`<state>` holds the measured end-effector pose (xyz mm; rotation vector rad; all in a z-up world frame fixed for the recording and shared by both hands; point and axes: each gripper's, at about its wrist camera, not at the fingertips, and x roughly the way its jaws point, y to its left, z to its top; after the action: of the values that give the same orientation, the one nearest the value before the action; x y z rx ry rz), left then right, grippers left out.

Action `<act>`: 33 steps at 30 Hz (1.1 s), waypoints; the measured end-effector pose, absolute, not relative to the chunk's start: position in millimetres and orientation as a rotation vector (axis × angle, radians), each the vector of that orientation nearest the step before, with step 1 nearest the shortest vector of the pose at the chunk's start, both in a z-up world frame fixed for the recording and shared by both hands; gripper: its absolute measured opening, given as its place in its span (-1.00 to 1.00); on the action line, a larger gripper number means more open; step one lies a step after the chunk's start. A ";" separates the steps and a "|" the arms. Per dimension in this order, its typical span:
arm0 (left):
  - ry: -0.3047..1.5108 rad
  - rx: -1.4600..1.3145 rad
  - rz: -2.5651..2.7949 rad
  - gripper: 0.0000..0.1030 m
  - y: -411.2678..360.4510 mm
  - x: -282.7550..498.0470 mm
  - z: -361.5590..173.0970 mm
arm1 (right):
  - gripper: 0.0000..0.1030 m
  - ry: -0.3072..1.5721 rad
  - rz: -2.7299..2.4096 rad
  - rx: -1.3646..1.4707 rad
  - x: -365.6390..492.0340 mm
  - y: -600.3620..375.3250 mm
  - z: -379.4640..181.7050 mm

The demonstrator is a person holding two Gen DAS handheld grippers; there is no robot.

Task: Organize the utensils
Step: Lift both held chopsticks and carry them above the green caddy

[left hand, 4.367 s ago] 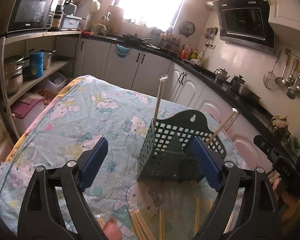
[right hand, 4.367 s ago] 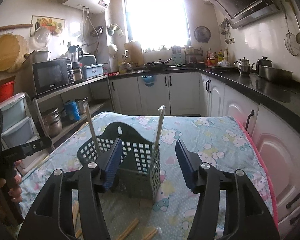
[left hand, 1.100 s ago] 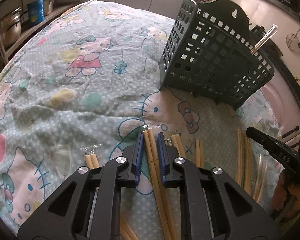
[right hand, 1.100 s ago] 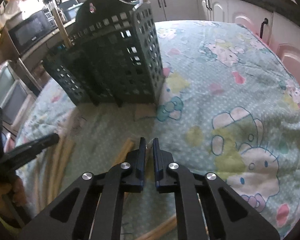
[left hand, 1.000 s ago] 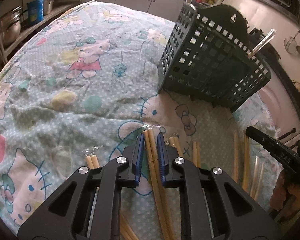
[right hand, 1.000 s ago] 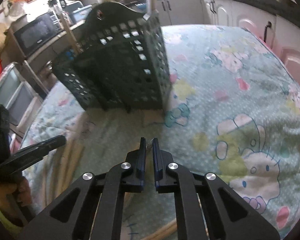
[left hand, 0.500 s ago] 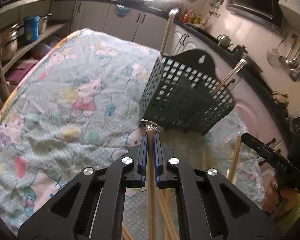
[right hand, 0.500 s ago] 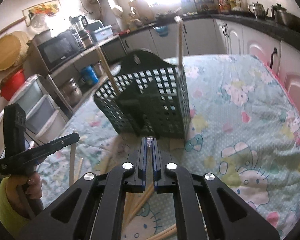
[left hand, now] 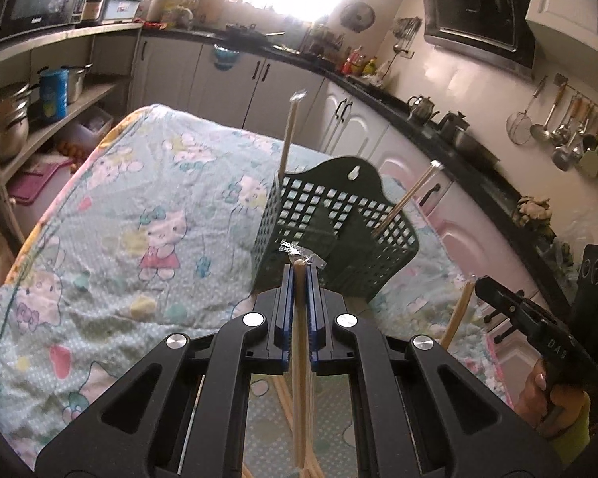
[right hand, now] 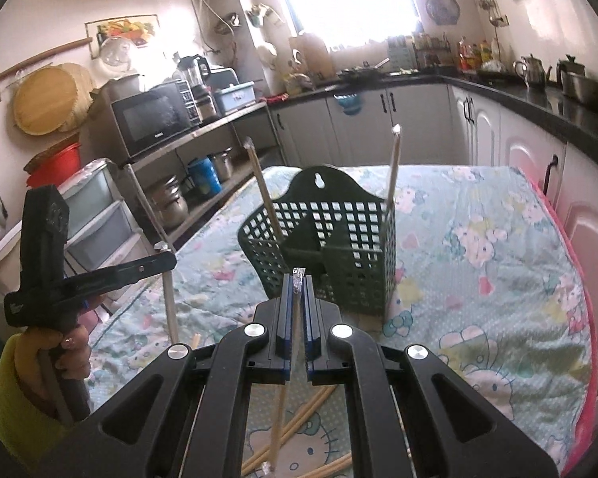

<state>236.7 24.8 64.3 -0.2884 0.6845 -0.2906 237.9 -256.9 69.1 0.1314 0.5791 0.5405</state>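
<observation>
Chopsticks: wrapped pair (left hand: 299, 342) clamped in left gripper (left hand: 299, 279); another pair (right hand: 287, 382) clamped in right gripper (right hand: 297, 285).
Basket (left hand: 339, 235): upright on tablecloth (left hand: 139, 239), two pairs inside.

A home kitchen is seen: a range hood (left hand: 476, 12) is mounted above the black countertop (left hand: 438, 131), ladles (left hand: 566, 135) are hung beside it, kettles (left hand: 420, 105) are set on it, and a microwave (right hand: 151, 119) is shelved opposite.
</observation>
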 end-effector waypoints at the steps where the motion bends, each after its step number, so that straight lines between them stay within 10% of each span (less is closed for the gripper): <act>1: 0.680 -0.286 -0.294 -0.97 24.1 236.7 67.1 | -0.91 0.572 0.543 0.129 236.6 -256.2 71.7; 33: 0.410 -0.176 -0.295 -0.97 -26.7 295.3 173.8 | -0.96 0.346 0.554 0.047 261.0 -246.2 177.1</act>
<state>295.3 -26.7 173.8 -0.1759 0.4103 -0.2947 261.0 -246.2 177.1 0.0472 0.3458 0.5543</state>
